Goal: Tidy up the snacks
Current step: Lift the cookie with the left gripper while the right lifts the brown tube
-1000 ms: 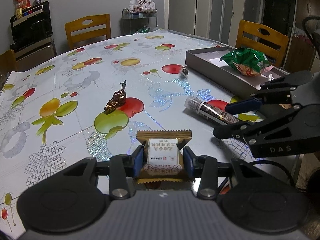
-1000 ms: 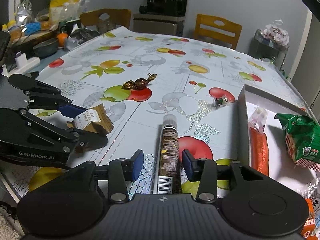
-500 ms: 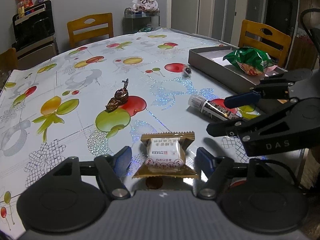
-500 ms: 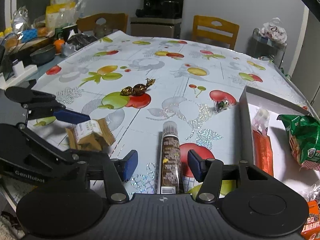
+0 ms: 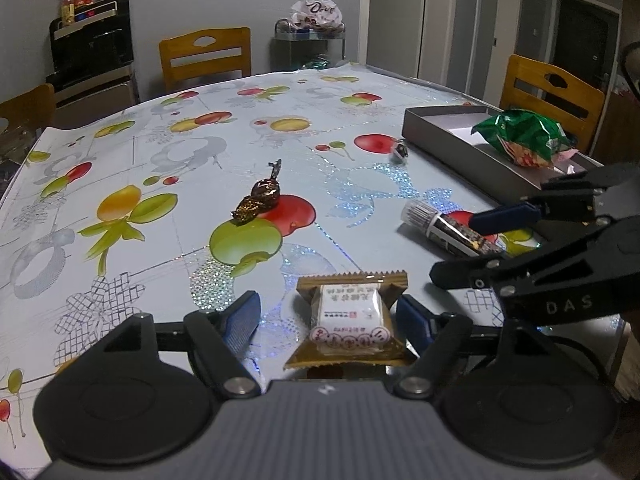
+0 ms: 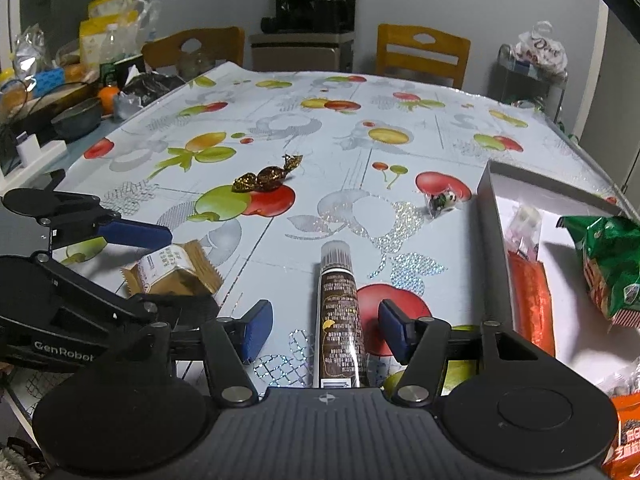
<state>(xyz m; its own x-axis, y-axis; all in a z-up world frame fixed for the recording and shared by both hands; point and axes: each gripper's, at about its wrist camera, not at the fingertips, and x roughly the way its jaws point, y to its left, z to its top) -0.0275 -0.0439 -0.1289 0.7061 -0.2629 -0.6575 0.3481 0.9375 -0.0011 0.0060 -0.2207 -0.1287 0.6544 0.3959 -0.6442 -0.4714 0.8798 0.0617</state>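
My left gripper (image 5: pixel 330 318) is open, its blue pads apart on either side of a brown-and-white wrapped biscuit (image 5: pixel 349 317) that lies on the fruit-print tablecloth. It also shows in the right wrist view (image 6: pixel 172 270). My right gripper (image 6: pixel 326 330) is open around a dark snack tube (image 6: pixel 338 312), which lies on the cloth and also shows in the left wrist view (image 5: pixel 448 228). A gold-brown wrapped candy (image 5: pixel 260 200) and a small wrapped candy (image 6: pixel 440 200) lie farther out. A grey box (image 6: pixel 490 196) at the right holds a green bag (image 6: pixel 608 264) and an orange packet (image 6: pixel 532 300).
Wooden chairs (image 5: pixel 206 56) stand around the table. A black appliance (image 6: pixel 316 0) stands on a cabinet at the far wall. Bowls, bags and an orange (image 6: pixel 108 96) crowd a counter at the left. The table's near edge lies just under both grippers.
Both grippers have opened: the left let go of the biscuit, the right widened around the tube. Both snacks lie on the cloth.
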